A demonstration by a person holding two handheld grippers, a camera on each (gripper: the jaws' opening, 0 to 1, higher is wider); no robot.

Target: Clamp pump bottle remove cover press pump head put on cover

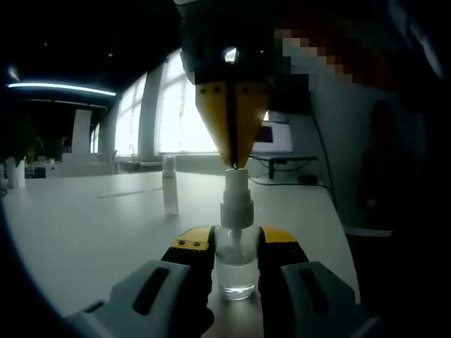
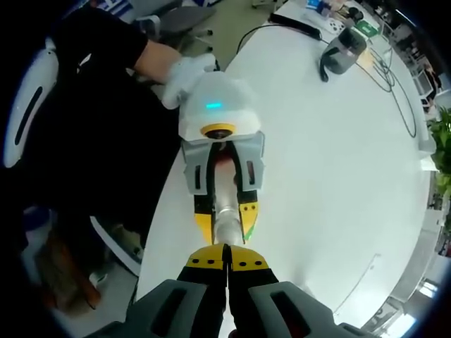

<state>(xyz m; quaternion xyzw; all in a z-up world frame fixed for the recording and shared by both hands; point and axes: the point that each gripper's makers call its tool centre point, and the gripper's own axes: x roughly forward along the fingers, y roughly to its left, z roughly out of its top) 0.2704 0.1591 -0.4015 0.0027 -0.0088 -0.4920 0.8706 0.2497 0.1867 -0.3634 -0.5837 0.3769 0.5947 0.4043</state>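
Note:
A clear pump bottle (image 1: 236, 271) stands upright on the white table (image 1: 84, 232), and my left gripper (image 1: 236, 243) is shut on its body. From above, my right gripper (image 1: 236, 163) comes down with its jaws shut together, the yellow tips resting on the white pump head (image 1: 237, 184). In the right gripper view I look straight down: my right gripper (image 2: 227, 248) is shut over the bottle (image 2: 227, 215), which sits between the left gripper's (image 2: 226, 221) yellow jaws. A slim pale cover (image 1: 170, 186) stands upright on the table, left of and beyond the bottle.
A gloved hand (image 2: 187, 70) holds the left gripper at the table's edge. A grey device (image 2: 342, 49) and cables (image 2: 394, 91) lie far across the table. A monitor (image 1: 275, 137) stands at the back. The table edge (image 1: 338, 218) runs close on the right.

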